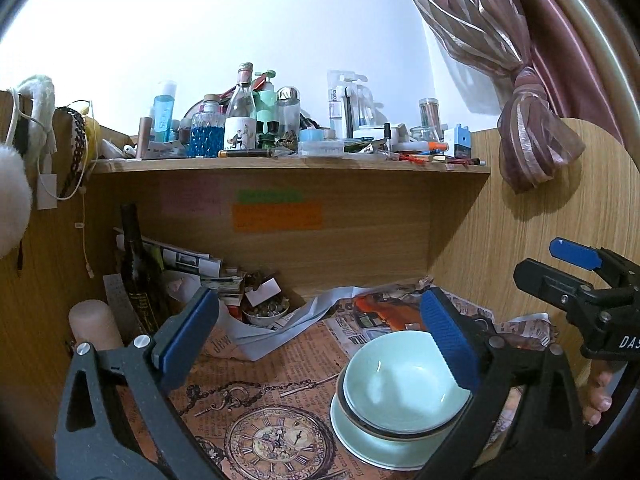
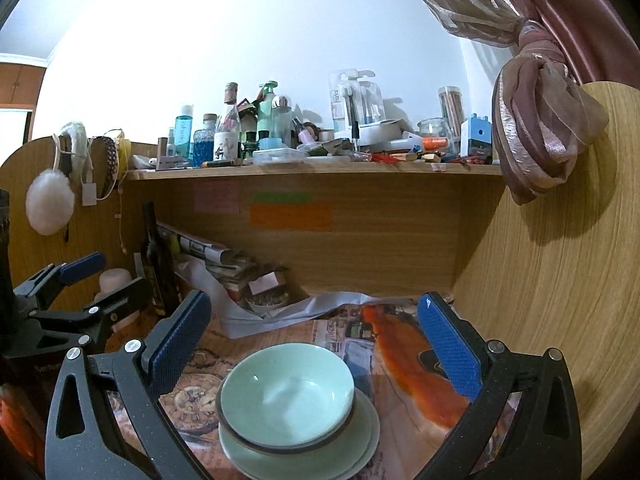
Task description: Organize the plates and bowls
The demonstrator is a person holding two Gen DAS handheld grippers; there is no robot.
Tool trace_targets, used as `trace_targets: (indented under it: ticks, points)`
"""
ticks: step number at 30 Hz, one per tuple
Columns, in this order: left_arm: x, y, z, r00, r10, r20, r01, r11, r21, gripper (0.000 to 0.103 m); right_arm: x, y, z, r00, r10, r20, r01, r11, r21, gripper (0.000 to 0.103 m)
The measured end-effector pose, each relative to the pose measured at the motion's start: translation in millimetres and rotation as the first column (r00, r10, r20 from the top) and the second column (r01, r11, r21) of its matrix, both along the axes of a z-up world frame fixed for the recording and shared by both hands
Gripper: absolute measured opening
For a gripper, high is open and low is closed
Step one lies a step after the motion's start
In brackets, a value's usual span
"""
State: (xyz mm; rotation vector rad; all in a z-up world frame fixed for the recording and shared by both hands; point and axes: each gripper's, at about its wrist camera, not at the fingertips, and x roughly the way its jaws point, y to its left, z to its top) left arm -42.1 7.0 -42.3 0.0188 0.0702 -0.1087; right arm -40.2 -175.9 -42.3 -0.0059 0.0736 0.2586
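At the far left a dark bottle [image 2: 154, 256] stands back against the desk's wall, clear of the working space. The left gripper [image 1: 320, 340] stands wide open with nothing between its pads. Centre, a pale green bowl [image 2: 288, 394] sits nested on what looks like another bowl and a plate [image 2: 360, 440], though the lower rims overlap too much to count; stacked, presumably, to save room. The right gripper [image 2: 316, 348] is likewise spread wide, empty, apart from the stack.
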Motion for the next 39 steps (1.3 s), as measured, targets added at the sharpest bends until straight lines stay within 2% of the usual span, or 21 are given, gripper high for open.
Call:
trace_targets:
  ticks: [11, 39]
  points:
    - [0.3, 3.8, -1.7, 1.000, 0.008, 0.000, -0.008, 1.000, -0.029, 0.103, -0.9, 0.5, -0.4, 1.000, 0.003, 0.001, -0.003, 1.000, 0.003, 0.103]
    - [-5.0, 5.0, -3.7, 1.000, 0.005, 0.012, -0.005, 1.000, -0.024, 0.103, -9.5, 19.5, -5.7, 1.000, 0.001, -0.016, 0.000, 1.000, 0.029, 0.103]
